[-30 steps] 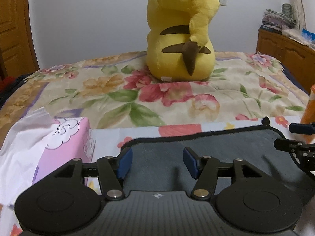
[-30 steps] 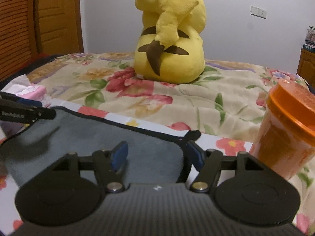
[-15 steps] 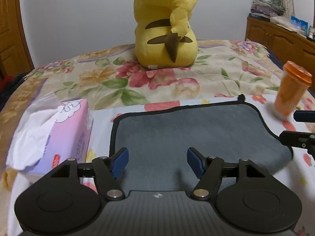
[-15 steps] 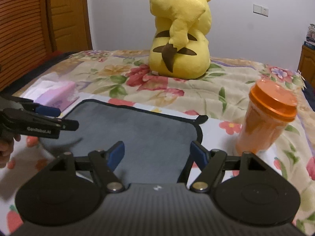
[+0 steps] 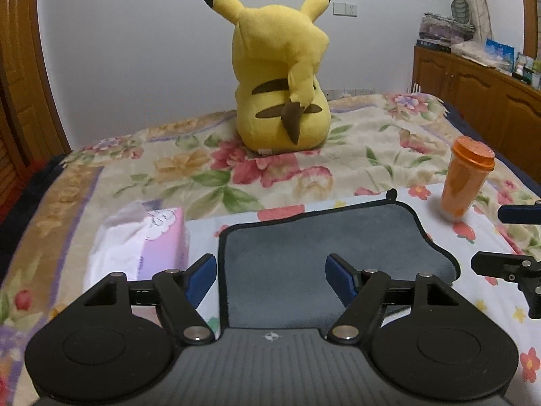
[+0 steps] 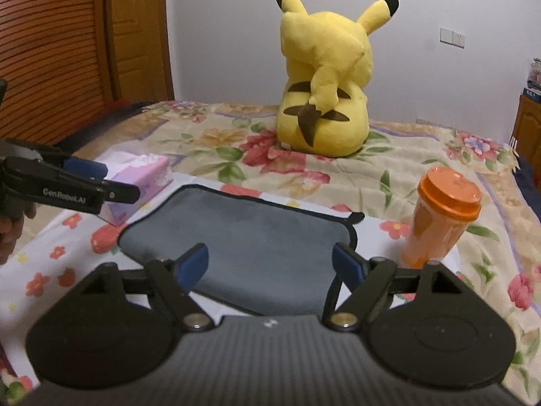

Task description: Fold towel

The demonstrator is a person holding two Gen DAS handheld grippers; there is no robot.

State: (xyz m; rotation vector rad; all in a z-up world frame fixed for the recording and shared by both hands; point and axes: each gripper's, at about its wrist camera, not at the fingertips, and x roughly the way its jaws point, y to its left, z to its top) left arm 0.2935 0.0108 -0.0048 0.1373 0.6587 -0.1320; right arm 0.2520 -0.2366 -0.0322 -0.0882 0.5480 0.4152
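A grey towel with black edging (image 5: 324, 243) lies folded on the flowered bedspread; it also shows in the right wrist view (image 6: 243, 237). My left gripper (image 5: 270, 275) is open and empty, raised above the towel's near left part. My right gripper (image 6: 270, 265) is open and empty, raised above the towel's near right part. The right gripper's fingers (image 5: 517, 213) show at the right edge of the left wrist view. The left gripper's fingers (image 6: 84, 186) show at the left of the right wrist view.
A yellow plush toy (image 5: 280, 77) sits further back on the bed. A pink tissue box (image 5: 145, 243) lies left of the towel. An orange lidded cup (image 6: 439, 216) stands right of it. A wooden cabinet (image 5: 473, 84) stands at the right.
Both grippers have risen and drawn back from the towel, so more of the bed, the cup and the tissue box show. Both stay open.
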